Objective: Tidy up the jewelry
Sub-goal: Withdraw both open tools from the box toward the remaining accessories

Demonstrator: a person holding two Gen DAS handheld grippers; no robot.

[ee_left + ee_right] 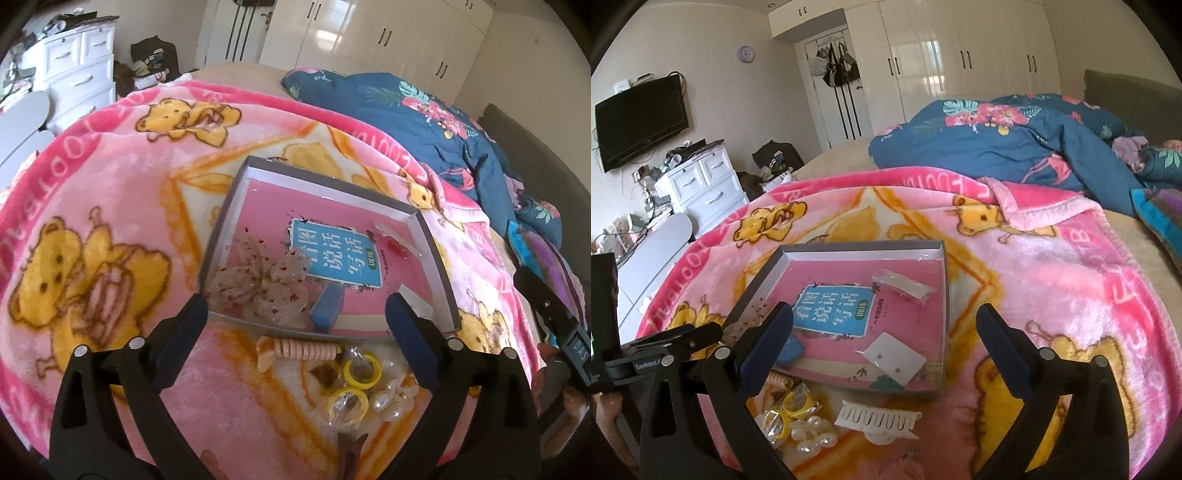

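Note:
A shallow grey box [439, 266] lies on the pink bear blanket, with a pink book as its floor. In it are a beige speckled bow [258, 284], a blue item [327, 306], a small bag with red pieces [395, 245] and a white earring card [895, 360]. In front of the box lie an orange spiral hair tie [299, 349], yellow rings [362, 371], pearl pieces [812, 439] and a white claw clip [879, 419]. My left gripper [295, 306] hangs open over the box's near edge, holding nothing. My right gripper [886, 314] is open and empty above the box.
A rumpled blue floral quilt [1015, 147] lies at the back right of the bed. A white drawer unit [705, 184] and a wall TV [639, 122] stand to the left, white wardrobes [960, 62] behind. A brown clip [351, 454] lies nearest me.

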